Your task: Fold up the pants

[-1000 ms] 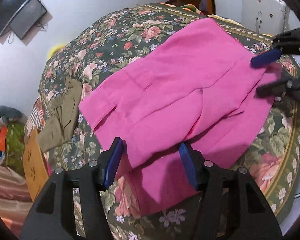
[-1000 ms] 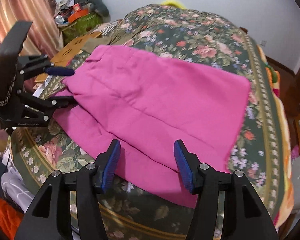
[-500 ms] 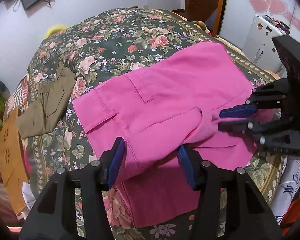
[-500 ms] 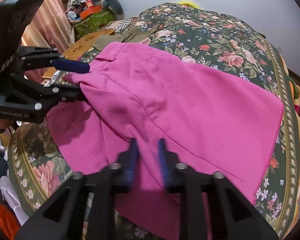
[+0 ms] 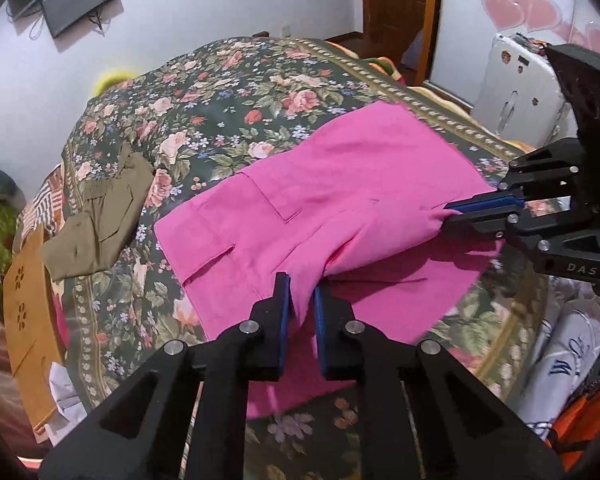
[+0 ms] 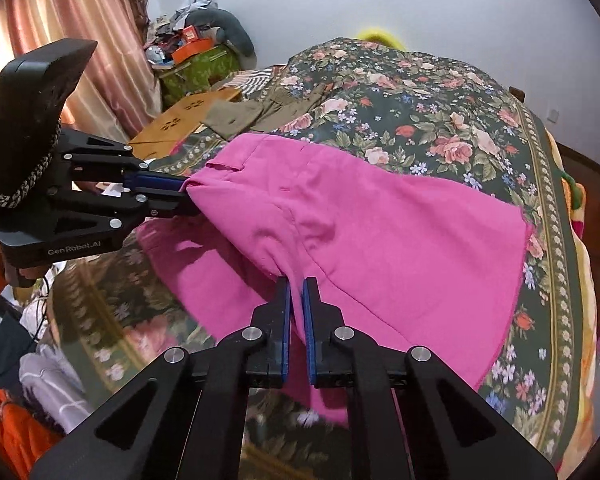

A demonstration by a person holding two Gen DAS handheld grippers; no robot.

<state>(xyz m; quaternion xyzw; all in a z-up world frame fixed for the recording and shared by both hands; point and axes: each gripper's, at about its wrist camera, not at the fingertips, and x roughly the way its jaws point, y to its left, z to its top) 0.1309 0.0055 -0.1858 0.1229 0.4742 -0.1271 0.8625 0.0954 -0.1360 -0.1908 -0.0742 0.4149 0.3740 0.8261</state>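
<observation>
Both your grippers have closed since a second ago: left gripper (image 5: pixel 301 294) and right gripper (image 6: pixel 296 292) clamp the pink pants' (image 5: pixel 340 184) near edge. Open floral bedspread (image 5: pixel 228 92) lies beyond, with olive shorts (image 5: pixel 100 220) near its left edge.

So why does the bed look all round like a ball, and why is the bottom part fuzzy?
Left wrist view: the fisheye lens bulges the floral bedspread into a dome, and the pink pants smear near their lower edge. Right wrist view: same bulge; the bedspread under the right gripper is blurred, while the left gripper pinching the pants looks sharp.
</observation>
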